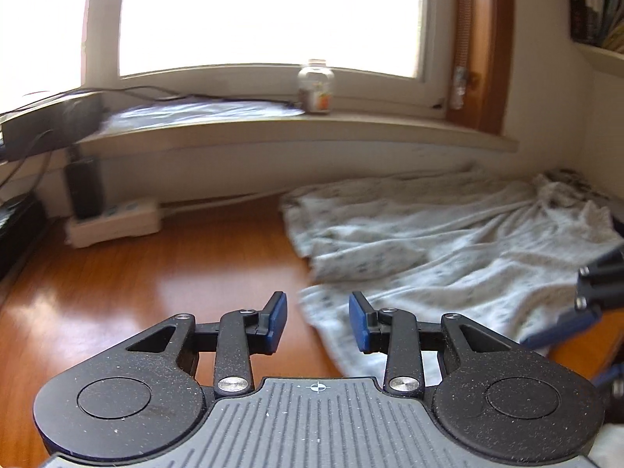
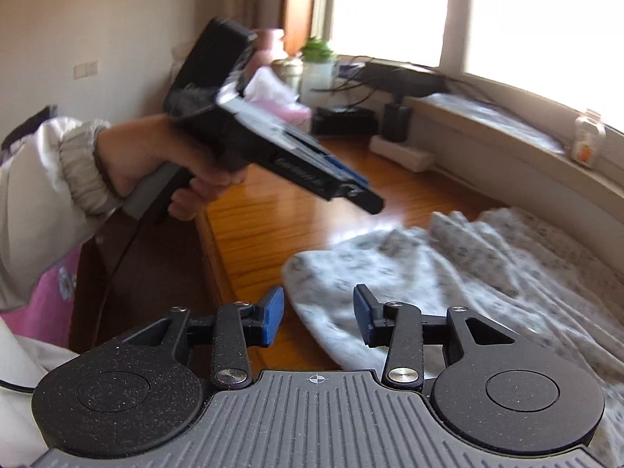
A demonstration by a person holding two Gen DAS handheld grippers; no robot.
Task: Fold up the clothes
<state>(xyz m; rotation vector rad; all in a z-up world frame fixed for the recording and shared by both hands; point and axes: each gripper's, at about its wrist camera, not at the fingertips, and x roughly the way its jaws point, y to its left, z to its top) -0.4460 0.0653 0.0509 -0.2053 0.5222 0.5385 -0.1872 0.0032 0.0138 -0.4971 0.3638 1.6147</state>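
The left hand [image 2: 187, 167] wraps a grey pistol-style handle, its wrist emerging from a pale jacket sleeve [image 2: 82, 163] with a gathered elastic cuff. It carries the left gripper [image 1: 318, 321] raised above the wooden table [image 1: 156, 273], angled forward and downward; from the right wrist view its black body appears blurred. The right gripper [image 2: 319, 318] tilts downward over the near end of the cloth.

The garment [image 1: 448, 241] is a soft, fleecy white fabric with a small grey print, lying rumpled in loose folds on the glossy orange-brown table, toward the wall beneath the window sill [image 1: 296, 132]. Both grippers are matte black, with rounded pivot housings, a ribbed grey plate and blue rubber pads at the tips.

The left gripper's jaws stand partly apart with nothing between them; the garment's edge lies below and beyond. The right gripper's jaws are likewise partly apart, and the rounded end of the garment shows through the gap beneath them without the pads pressing on it.

A clear jar [image 1: 316, 85] stands on the sill, and a white power strip [image 1: 113, 224] lies against the wall.
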